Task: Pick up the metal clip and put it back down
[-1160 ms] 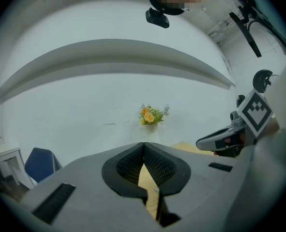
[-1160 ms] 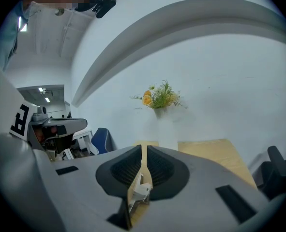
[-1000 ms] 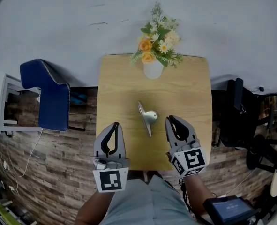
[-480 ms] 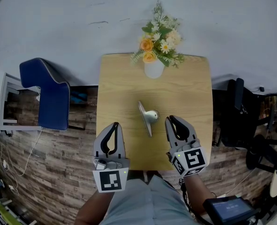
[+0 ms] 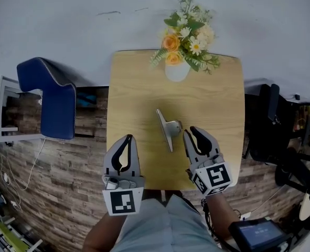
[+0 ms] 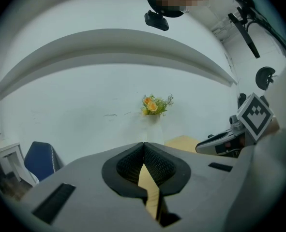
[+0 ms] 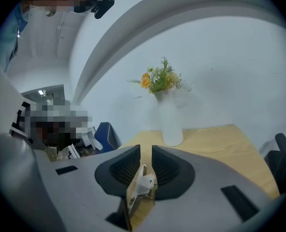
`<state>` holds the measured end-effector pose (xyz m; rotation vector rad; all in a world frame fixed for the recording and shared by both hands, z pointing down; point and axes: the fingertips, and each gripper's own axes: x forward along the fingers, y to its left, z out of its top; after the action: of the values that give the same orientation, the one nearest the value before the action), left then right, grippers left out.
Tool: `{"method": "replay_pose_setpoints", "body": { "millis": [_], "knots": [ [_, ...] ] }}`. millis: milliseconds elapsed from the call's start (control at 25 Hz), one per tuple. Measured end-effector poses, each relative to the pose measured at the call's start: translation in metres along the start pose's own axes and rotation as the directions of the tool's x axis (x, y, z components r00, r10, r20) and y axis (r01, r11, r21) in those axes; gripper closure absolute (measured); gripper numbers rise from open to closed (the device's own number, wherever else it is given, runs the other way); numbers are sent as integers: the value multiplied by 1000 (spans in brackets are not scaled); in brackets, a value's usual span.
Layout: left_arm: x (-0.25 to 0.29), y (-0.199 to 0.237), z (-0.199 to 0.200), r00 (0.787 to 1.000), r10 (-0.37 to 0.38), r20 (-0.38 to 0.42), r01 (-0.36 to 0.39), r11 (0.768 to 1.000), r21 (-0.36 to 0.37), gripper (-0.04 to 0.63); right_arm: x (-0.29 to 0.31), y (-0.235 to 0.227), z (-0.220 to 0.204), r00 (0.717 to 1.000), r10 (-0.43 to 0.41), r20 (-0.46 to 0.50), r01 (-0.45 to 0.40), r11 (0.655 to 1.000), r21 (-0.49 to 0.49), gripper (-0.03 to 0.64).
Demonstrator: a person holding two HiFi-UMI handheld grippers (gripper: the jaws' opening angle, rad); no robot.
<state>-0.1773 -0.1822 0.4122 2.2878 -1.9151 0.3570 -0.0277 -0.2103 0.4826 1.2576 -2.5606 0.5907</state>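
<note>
As metal clip point(image 5: 168, 129) lies just left-ahead of right tongs point(image 5: 190, 133), long axis pointing away, right nearer: jaws slightly apart, empty; left tongs point(image 5: 127, 139) closed, empty.

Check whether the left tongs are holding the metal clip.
No, the left tongs are closed on nothing, while the metal clip lies on the table.

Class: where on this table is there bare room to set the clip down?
Bare: the table on both sides of the vase, and the band between vase and metal clip. Crowded: the near edge, around the clip, left gripper and right gripper.
</note>
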Motion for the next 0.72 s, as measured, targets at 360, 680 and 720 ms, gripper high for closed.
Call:
{"method": "replay_pose_setpoints", "body": {
  "millis": [360, 680, 720],
  "knots": [
    [18, 15, -30, 998, -3, -59, 2, 1000, -15, 578, 28, -8, -32, 997, 2, -72, 0, 1000, 31, 518],
    [29, 17, -39, 997, -19, -78, 17, 1000, -22, 578, 34, -16, -41, 995, -22, -93, 25, 999, 36, 520],
    [29, 18, -40, 997, -20, -80, 18, 1000, -22, 578, 34, -16, -41, 995, -22, -94, 25, 999, 35, 518]
  ]
}}
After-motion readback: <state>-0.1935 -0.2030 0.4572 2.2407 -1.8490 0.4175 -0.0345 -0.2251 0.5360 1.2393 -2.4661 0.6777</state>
